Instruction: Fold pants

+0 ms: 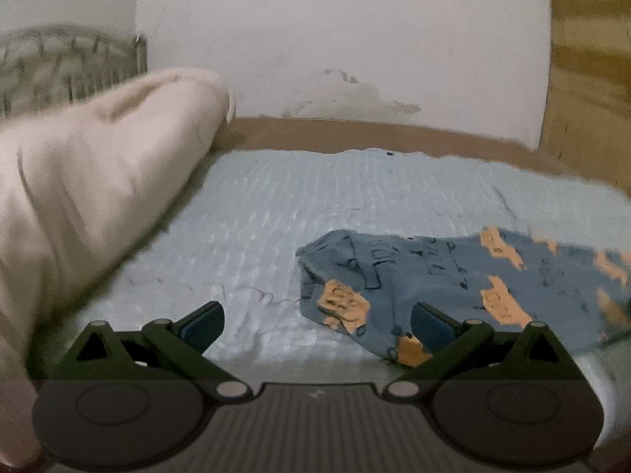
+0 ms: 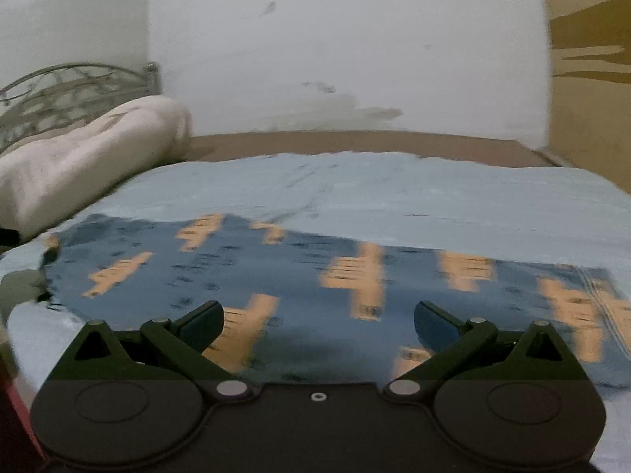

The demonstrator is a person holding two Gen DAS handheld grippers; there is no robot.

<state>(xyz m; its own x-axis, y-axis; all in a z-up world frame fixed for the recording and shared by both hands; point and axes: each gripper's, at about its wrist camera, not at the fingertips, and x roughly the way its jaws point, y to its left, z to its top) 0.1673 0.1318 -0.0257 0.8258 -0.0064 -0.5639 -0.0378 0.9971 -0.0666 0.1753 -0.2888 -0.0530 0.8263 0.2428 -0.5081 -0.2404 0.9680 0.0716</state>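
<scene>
Blue pants (image 1: 426, 276) with orange patches lie on a pale blue bedspread (image 1: 276, 205). In the left wrist view their crumpled left end sits just ahead and to the right of my left gripper (image 1: 317, 325), which is open with only bedspread between its fingers; its right finger overlaps the cloth's near edge. In the right wrist view the pants (image 2: 315, 276) lie spread flat across the bed, blurred. My right gripper (image 2: 317, 325) hangs open above their near edge, nothing pinched between its fingers.
A rolled cream blanket (image 1: 90, 197) lies along the left side of the bed, with a metal headboard (image 1: 71, 67) behind it. A stained white wall (image 1: 335, 59) stands behind the bed, and a wooden panel (image 1: 591, 79) at the right.
</scene>
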